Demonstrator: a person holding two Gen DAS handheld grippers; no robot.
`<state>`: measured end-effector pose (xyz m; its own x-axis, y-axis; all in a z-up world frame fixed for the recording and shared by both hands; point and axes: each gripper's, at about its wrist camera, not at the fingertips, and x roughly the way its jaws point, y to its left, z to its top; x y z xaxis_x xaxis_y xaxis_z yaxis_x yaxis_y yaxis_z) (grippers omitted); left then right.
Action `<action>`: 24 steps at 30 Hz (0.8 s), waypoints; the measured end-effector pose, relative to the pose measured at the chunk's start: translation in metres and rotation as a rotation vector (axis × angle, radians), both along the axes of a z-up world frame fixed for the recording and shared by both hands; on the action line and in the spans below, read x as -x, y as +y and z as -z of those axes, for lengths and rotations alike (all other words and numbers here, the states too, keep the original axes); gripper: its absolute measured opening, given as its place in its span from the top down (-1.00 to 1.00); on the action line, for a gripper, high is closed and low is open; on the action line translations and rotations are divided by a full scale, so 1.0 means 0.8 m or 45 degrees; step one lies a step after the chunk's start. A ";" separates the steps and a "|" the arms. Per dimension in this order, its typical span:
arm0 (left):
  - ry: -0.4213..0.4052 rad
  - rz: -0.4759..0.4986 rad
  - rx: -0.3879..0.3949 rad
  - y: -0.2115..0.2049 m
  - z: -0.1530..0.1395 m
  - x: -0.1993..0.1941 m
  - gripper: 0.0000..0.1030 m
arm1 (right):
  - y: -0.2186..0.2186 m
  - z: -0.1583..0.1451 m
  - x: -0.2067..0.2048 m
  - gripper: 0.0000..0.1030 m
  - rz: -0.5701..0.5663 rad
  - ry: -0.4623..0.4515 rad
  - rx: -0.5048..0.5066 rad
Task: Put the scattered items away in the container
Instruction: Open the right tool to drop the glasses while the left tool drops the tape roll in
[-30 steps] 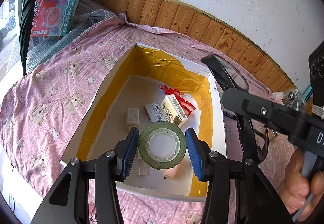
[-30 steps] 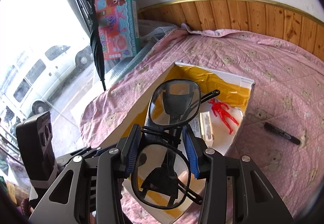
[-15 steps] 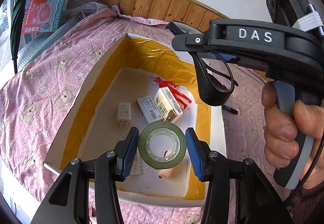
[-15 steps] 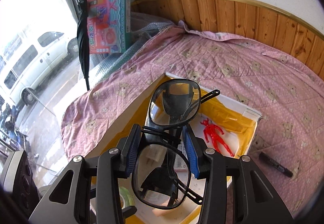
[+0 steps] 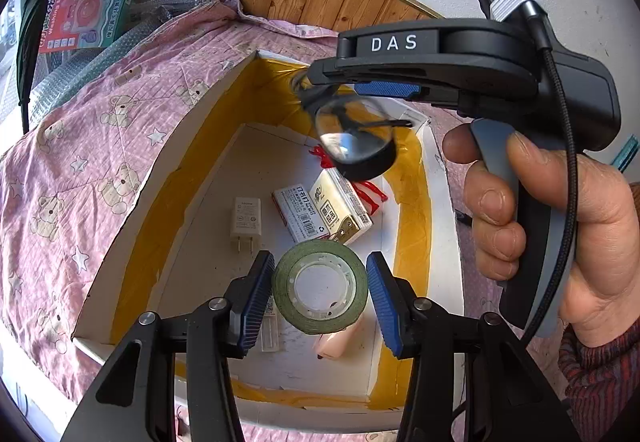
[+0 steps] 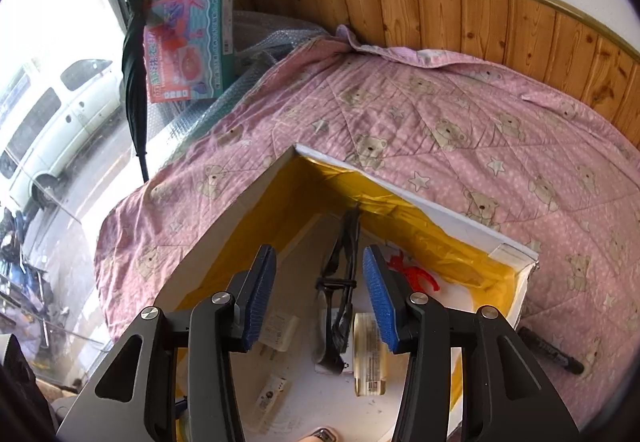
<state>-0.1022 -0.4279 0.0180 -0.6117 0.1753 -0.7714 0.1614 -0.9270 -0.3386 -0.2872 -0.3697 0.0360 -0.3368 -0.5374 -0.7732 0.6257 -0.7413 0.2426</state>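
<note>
My left gripper (image 5: pixel 319 262) is shut on a green tape roll (image 5: pixel 320 288), held over the near end of a white box with yellow lining (image 5: pixel 168 170). My right gripper (image 6: pixel 318 262), in a person's hand (image 5: pixel 540 222), hangs over the far end of the box (image 6: pixel 224 238) with its jaws open. Black-framed glasses (image 5: pixel 356 146) are blurred just below it, free of the pads. In the right wrist view the glasses (image 6: pixel 340 282) show edge-on between the spread fingers. Inside the box lie a white charger (image 5: pixel 246 218), a small carton (image 5: pixel 296 210), a tissue pack (image 5: pixel 340 210) and a red toy (image 5: pixel 368 194).
A black marker (image 6: pixel 552 350) lies on the pink bear-print quilt (image 6: pixel 460 130) to the right of the box. A toy carton (image 6: pixel 188 30) and a folded black umbrella (image 6: pixel 134 54) lean at the far left by the window. Wood panelling runs behind the quilt.
The right gripper has swung over the box and opened, letting go of the glasses, which are dropping in. The left gripper keeps its hold on the tape roll.
</note>
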 end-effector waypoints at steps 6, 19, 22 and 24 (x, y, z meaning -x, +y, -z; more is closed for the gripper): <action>-0.011 -0.007 -0.007 -0.005 0.005 -0.003 0.05 | 0.041 0.007 -0.017 0.06 0.045 -0.081 0.075; -0.003 -0.022 0.047 0.012 -0.006 -0.011 -0.01 | 0.095 -0.023 -0.087 0.06 0.036 -0.123 0.254; 0.009 -0.029 0.055 0.014 -0.012 -0.016 -0.02 | 0.106 -0.031 -0.101 0.06 0.038 -0.123 0.286; 0.014 -0.029 0.059 0.016 -0.017 -0.019 -0.02 | 0.115 -0.035 -0.112 0.06 0.042 -0.124 0.311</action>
<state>-0.0869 -0.4148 0.0318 -0.6237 0.1252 -0.7716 0.1794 -0.9378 -0.2971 -0.1975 -0.2780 0.0638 -0.2878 -0.7018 -0.6516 0.5670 -0.6732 0.4746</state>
